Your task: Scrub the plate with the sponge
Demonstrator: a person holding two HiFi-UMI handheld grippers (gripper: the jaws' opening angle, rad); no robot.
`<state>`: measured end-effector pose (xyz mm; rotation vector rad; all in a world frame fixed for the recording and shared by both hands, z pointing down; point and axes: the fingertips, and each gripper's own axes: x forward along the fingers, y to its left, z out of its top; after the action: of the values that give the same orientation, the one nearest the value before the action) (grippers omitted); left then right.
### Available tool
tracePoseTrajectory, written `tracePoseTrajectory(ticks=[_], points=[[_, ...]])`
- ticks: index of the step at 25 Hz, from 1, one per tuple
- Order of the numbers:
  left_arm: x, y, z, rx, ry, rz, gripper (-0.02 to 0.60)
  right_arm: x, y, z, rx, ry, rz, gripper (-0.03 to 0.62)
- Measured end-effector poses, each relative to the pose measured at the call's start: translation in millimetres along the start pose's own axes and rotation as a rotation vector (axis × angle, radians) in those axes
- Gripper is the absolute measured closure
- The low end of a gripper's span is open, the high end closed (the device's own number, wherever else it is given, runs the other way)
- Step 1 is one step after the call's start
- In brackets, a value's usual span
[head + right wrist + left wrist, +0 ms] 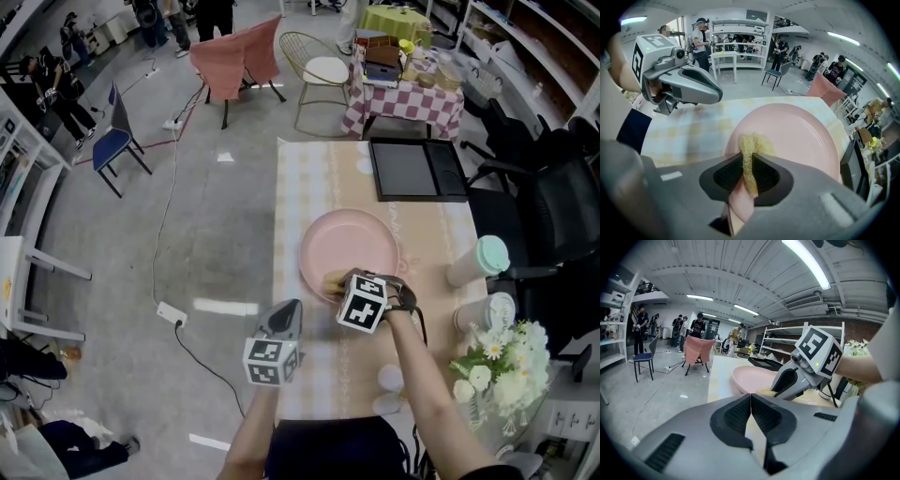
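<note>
Sponge: the yellow sponge is pinched edge-on in the right claw, whose jaws close narrowly on it, and its free end pokes out onto the plate.
Plate: the pink plate lies flat mid-tabletop, and the sponge meets it at the near rim.
Left claw: the left claw has its jaws together with nothing between them. It hovers at the tabletop's left edge, near the plate but apart from it, so the plate is not steadied.
Progress: I judge scrubbing to be at its start or in hand. Only the near rim is under the sponge, and no foam or dirt shows how much has been covered. The wide centre and far rim look left to do.
Surroundings: a black tray sits beyond the plate. Two cups and flowers stand to the right, well apart.
Obstacles: nothing lies on the plate. An unheld plate may slide under pressure.
</note>
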<state>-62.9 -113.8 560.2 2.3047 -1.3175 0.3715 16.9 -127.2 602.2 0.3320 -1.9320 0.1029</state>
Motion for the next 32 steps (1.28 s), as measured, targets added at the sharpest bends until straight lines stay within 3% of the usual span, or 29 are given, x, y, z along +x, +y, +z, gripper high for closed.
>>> tracePoseTrajectory(ticks=[15, 21, 32], points=[[-1.9, -2.8, -0.9, 0.012, 0.007, -0.004, 0.571, -20.6, 15.7, 1.3, 0.07, -0.054, 0.19, 0.534], [1.3, -6.9, -1.1, 0.02, 0.008, -0.017, 0.571, -22.2, 20.6, -10.0, 0.079, -0.021, 0.206, 0.533], [6.1, -8.5, 3.4, 0.029, 0.011, -0.034, 0.571, -43.5, 25.9, 5.1, 0.029, -0.072, 0.255, 0.531]])
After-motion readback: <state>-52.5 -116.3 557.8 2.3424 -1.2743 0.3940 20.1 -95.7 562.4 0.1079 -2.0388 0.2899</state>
